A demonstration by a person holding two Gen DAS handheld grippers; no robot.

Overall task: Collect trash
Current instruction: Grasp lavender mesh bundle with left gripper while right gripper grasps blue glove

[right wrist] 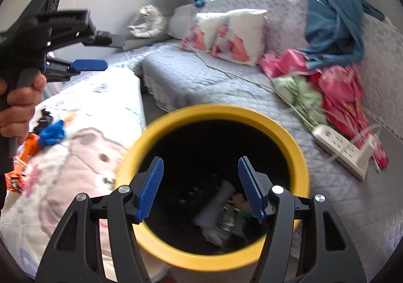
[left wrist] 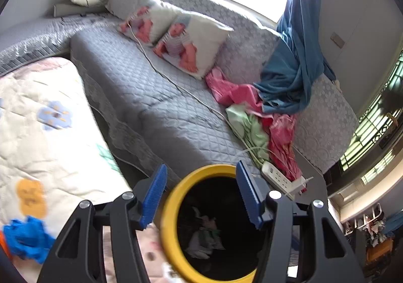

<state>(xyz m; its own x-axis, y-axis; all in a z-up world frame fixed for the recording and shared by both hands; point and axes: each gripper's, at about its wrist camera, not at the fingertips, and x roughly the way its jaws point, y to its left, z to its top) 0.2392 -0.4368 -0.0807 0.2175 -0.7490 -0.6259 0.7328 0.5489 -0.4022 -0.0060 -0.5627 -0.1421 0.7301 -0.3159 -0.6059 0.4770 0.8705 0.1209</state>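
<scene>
A grey quilted sofa (left wrist: 151,96) carries two white cushions with pink prints (left wrist: 191,43) against its backrest, crumpled pink and green cloth (left wrist: 252,111) and a white power strip (left wrist: 279,177) near its front edge, under a blue curtain (left wrist: 294,68).

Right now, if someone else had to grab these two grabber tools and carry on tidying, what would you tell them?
Left gripper: open, nothing held.
Right gripper: open, empty, above the yellow-rimmed bin.
The bin already holds some scraps, too blurred to name.
Left to pick up on the patterned quilt: a crumpled blue piece, an orange wrapper and a small black scrap.
The pink and green cloths and the white power strip on the grey sofa look like belongings, not trash.
</scene>
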